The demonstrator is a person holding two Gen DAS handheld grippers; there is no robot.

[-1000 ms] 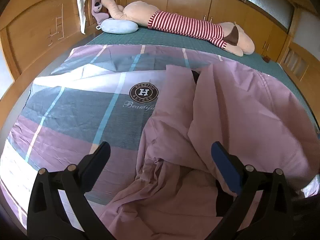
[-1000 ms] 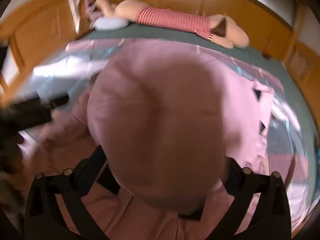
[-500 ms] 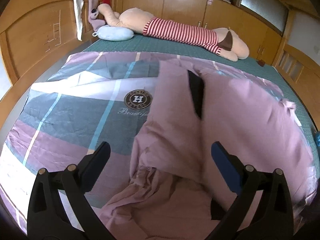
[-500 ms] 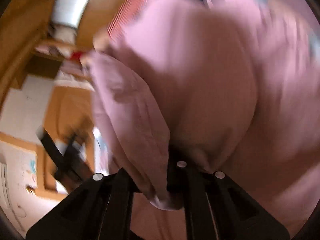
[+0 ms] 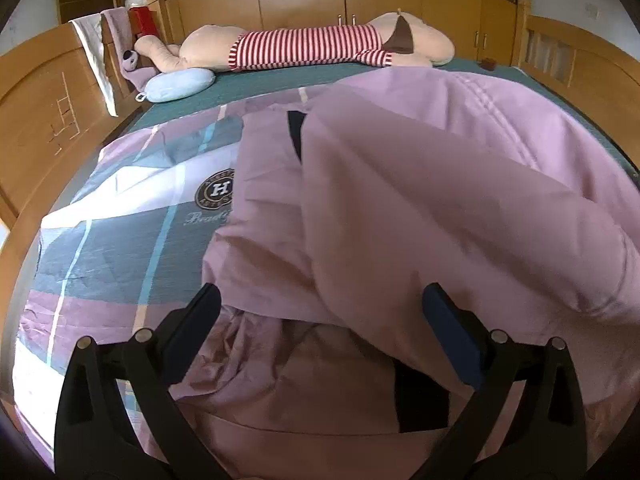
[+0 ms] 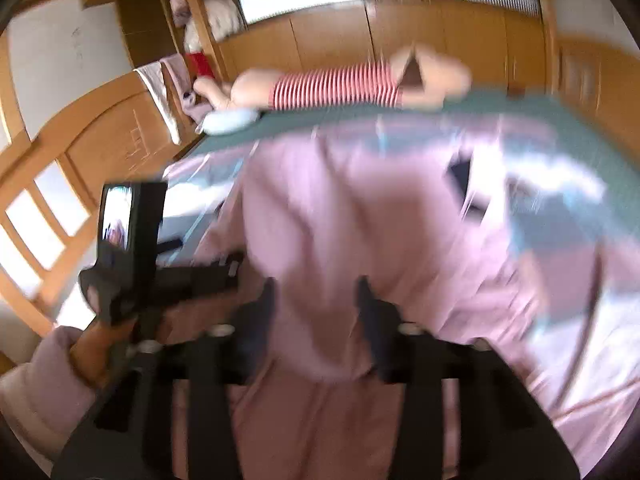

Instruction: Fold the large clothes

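1. The pink duvet cover (image 5: 420,184) lies across the green-sheeted bed (image 5: 256,84), its plain underside thrown back over the checked, logo-printed face (image 5: 132,216). That reads as a first fold doubling the cloth over itself.
2. The right gripper (image 6: 316,300) straddles a raised ridge of pink cloth. Its jaws are opening, the fabric between them apparently slack rather than pinched, probably a release so the flap can settle.
3. The left gripper (image 5: 320,308) hovers low over the bunched near edge with jaws wide apart, nothing pinched, seemingly placed to take the next hold there.
4. A hand (image 6: 96,344) in a pale sleeve grips the left tool.
5. A striped plush toy (image 5: 312,46) and blue cushion (image 5: 178,84) lie along the far side, well apart from the fold.
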